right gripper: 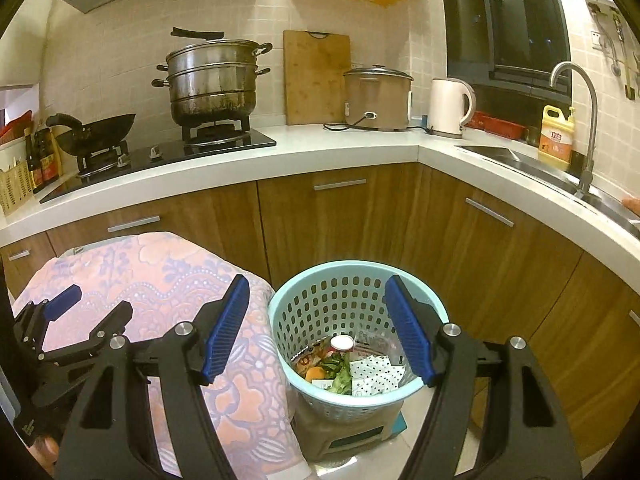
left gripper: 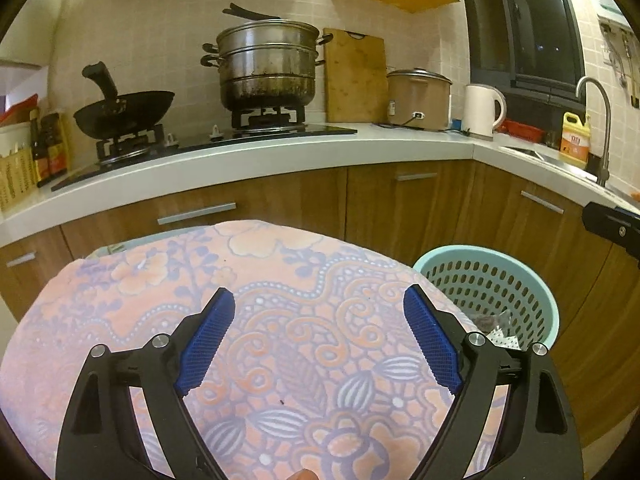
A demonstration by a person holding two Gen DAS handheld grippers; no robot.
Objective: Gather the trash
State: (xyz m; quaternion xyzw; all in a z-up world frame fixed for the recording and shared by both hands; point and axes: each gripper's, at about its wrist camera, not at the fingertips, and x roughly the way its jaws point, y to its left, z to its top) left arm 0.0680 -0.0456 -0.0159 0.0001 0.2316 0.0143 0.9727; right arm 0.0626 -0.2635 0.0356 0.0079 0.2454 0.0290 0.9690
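A: Two blue pads show in the left wrist view. How do they stand?

B: Wide apart, nothing between them. The left gripper (left gripper: 318,300) hangs over a pink and lilac flowered cloth (left gripper: 280,280) that covers a rounded surface. The cloth under the jaws is bare.

A: And the basket (left gripper: 544,308)?

B: Pale green, perforated, just beside the cloth at its right edge. Only a little of what lies inside shows from here: some crumpled wrapping and white paper with dark dots. Behind stand wooden cabinets, a white counter (left gripper: 280,152), a stacked steel pot (left gripper: 266,66) on the hob and a black wok (left gripper: 124,114) to its left.

A: Now the right wrist view.

B: The right gripper (right gripper: 316,292) is spread open too, holding nothing. Its left pad is in front of the cloth's edge, its right pad in front of the basket's far side, so the basket sits mostly between and below the fingers.

A: Where is the trash (right gripper: 348,368)?

B: Down in the basket: dotted white paper, green leafy scraps, something orange, a printed wrapper and a round white lid with a red rim. The basket rests on a brown box-like thing. At far left the other gripper shows above the cloth, jaws parted.
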